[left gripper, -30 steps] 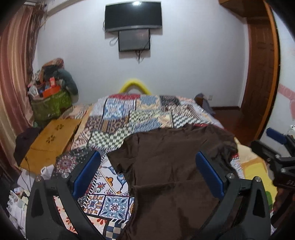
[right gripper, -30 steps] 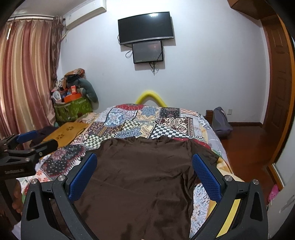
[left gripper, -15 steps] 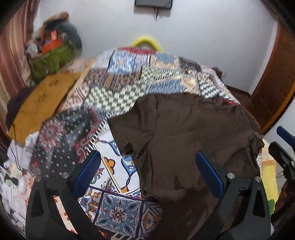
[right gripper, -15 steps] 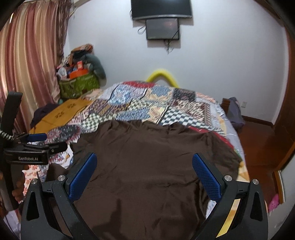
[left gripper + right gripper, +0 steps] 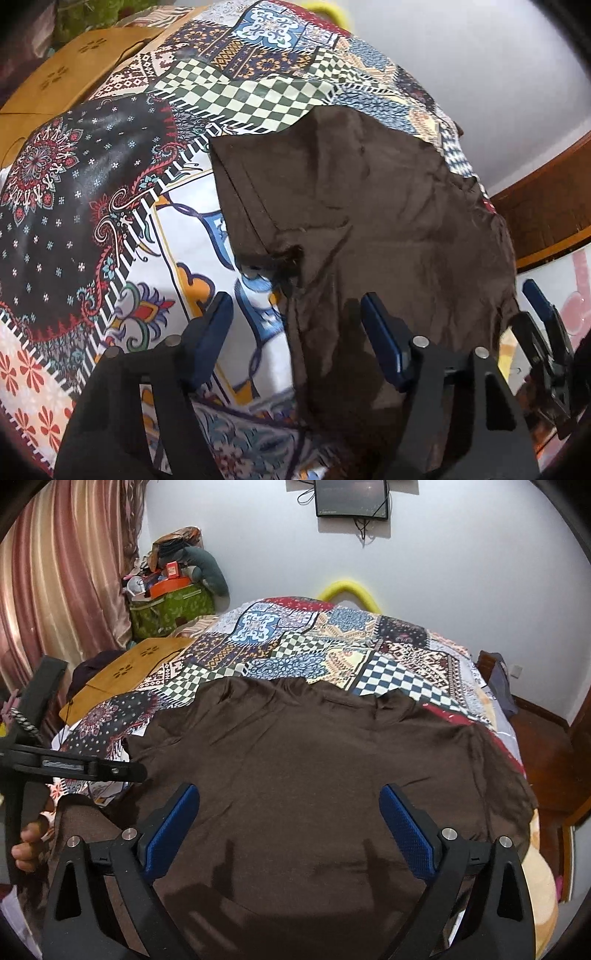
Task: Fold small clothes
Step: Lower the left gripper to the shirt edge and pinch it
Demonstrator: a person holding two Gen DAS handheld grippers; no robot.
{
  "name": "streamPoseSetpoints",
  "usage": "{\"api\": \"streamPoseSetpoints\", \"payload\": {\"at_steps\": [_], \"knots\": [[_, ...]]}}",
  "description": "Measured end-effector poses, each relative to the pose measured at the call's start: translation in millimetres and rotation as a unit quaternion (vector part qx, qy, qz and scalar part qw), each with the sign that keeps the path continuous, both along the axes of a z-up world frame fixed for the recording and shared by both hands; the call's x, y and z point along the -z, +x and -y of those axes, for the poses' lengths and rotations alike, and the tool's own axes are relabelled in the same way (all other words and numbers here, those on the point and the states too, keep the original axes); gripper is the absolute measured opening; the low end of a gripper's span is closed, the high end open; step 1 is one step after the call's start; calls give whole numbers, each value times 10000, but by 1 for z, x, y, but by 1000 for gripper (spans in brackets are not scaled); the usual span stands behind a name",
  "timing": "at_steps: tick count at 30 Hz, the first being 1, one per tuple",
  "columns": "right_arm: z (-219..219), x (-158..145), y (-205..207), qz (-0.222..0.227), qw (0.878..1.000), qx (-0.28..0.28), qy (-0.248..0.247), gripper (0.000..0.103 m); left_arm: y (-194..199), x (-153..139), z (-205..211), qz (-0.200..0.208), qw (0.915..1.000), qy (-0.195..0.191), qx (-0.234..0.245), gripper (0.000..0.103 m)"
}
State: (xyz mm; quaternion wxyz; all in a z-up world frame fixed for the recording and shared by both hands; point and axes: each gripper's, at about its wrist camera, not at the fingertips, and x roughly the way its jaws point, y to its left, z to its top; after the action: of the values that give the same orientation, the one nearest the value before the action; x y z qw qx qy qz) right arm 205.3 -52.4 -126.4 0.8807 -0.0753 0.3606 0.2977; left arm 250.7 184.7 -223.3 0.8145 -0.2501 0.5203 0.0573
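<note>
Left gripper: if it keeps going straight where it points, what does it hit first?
Probably the left side edge of the brown cotton T-shirt below its sleeve, where it meets the patterned patchwork bedspread; depth unclear. Left gripper open.

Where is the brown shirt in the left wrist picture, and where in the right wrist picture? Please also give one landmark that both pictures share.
Left wrist: brown shirt fills centre and right, its side edge between the open blue fingers.
Right wrist: brown shirt fills centre and bottom.
Shared landmark: green-and-white checked quilt patch.
</note>
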Motion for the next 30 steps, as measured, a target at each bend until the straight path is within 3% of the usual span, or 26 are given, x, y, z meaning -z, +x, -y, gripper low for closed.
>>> {"api": "streamPoseSetpoints", "payload": {"at_steps": [4,8,14,20,26,28,30], "knots": [[2,0,1,40,10000,22,-27,96,1,-5,8,136,9981,593,65,72],[6,-7,-3,180,9998,102,8,96,-8,-29,21,518,9911,1211,217,72],[12,-26,-15,446,9986,255,156,98,-34,-84,41,1347,9795,1453,365,72],[22,-46,-29,607,9966,342,448,98,-55,-124,70,1886,9679,1528,647,80],[27,-58,-39,761,9948,347,581,98,-65,-132,82,1964,9641,1651,689,81],[27,-60,-40,787,9946,338,585,98,-63,-127,79,1915,9655,1632,669,82],[25,-59,-39,817,9946,328,545,98,-54,-115,67,1730,9729,1405,621,82]]}}
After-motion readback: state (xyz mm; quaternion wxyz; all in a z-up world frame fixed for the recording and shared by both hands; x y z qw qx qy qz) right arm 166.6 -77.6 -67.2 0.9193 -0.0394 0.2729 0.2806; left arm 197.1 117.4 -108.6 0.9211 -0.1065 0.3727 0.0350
